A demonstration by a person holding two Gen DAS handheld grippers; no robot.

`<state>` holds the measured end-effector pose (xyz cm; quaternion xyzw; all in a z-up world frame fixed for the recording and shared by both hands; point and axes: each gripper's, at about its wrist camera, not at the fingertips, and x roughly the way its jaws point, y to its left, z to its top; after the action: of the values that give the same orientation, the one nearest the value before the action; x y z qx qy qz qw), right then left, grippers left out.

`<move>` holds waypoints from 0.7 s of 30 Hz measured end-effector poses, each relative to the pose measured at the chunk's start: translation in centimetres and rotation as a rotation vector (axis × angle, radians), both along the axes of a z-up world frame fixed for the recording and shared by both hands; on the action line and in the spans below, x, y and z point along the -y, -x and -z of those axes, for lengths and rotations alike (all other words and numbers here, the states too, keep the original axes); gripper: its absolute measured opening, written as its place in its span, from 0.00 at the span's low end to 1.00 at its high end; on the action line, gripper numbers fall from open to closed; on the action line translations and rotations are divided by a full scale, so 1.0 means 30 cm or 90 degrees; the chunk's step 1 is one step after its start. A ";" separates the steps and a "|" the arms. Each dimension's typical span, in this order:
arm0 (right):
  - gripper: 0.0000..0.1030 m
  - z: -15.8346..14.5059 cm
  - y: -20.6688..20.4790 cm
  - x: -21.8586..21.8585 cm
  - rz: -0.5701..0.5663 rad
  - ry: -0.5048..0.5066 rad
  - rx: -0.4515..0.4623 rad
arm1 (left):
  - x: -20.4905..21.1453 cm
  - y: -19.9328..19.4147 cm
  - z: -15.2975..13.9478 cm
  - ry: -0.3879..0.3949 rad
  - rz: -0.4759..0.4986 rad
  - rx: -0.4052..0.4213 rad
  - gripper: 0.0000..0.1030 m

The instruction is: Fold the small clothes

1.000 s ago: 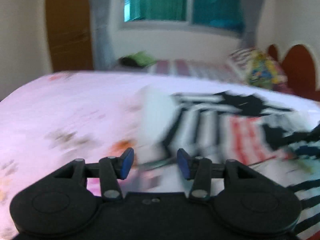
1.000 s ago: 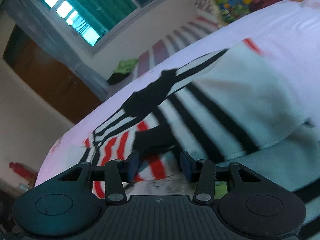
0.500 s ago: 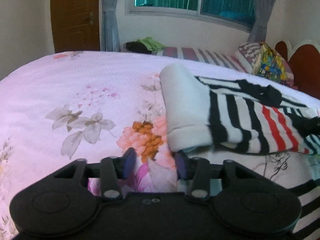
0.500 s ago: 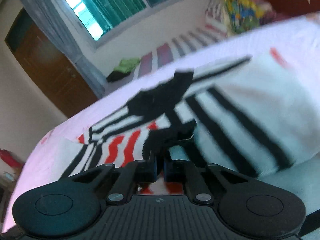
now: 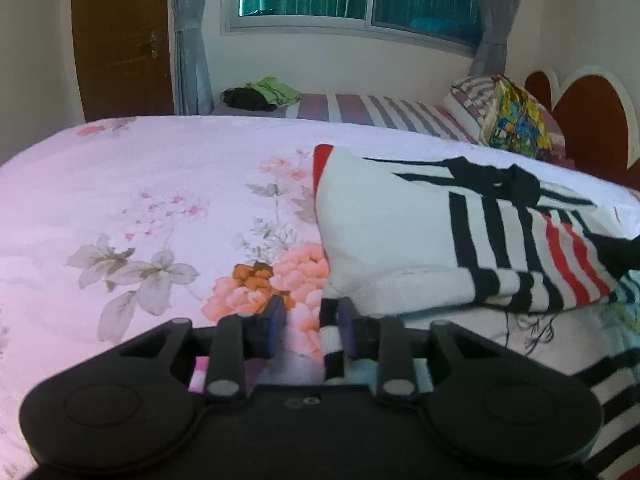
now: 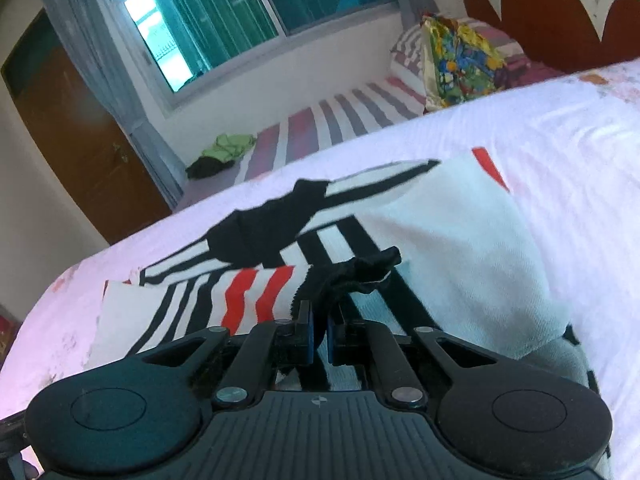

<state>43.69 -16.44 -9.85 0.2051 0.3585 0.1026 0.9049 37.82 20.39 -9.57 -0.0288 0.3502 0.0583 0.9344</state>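
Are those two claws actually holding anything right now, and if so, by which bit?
The right claw pinches the striped garment by its black edge. The left claw, which has been closing, straddles a striped edge without gripping it.

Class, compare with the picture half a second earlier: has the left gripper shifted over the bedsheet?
Yes. The left gripper has edged rightward past the orange flower toward the striped garment, its jaws closing around a striped edge.
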 end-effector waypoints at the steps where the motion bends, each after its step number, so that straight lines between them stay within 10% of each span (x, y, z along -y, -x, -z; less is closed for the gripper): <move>1: 0.06 0.002 0.009 0.009 0.008 -0.001 -0.005 | -0.006 0.015 -0.010 0.001 -0.006 0.006 0.28; 12: 0.06 -0.054 0.020 -0.016 0.013 0.063 0.018 | 0.087 -0.103 -0.046 0.106 0.082 0.027 0.36; 21: 0.06 0.042 -0.015 0.019 0.024 0.052 -0.030 | 0.130 -0.167 0.024 0.017 0.094 -0.025 0.38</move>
<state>44.13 -17.00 -11.12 0.1772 0.3794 0.0661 0.9057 42.82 16.50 -10.27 -0.0139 0.3706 -0.0147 0.9286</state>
